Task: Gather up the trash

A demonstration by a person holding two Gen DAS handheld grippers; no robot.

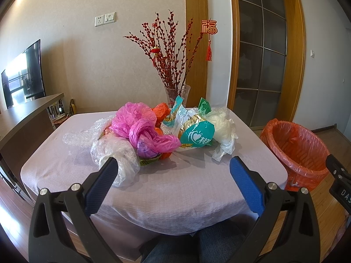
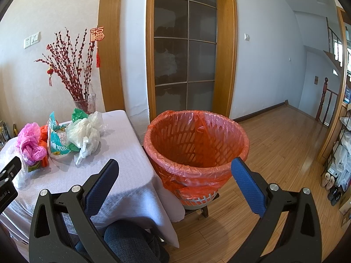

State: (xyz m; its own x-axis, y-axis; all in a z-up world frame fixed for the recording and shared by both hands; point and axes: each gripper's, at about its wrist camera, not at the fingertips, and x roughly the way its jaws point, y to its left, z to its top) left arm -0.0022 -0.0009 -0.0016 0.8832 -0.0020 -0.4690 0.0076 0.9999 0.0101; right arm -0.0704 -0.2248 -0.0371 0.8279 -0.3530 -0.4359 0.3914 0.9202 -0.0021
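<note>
Starting out — both my left gripper [image 1: 173, 166] and right gripper [image 2: 175, 166] gape empty; next, pinch the pink bag [image 1: 140, 129] at frame centre — bin [image 2: 195, 144] waits.

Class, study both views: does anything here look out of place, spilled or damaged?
Yes: a heap of crumpled plastic bags and wrappers litters the lilac-clothed table, while the orange-lined waste basket beside it looks empty. Nothing seems spilled or broken.

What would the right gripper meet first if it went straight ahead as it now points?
Most likely the bin: the open right gripper points at its orange-lined near rim, with only floor and air between. Depth is hard to judge in the fisheye.
</note>
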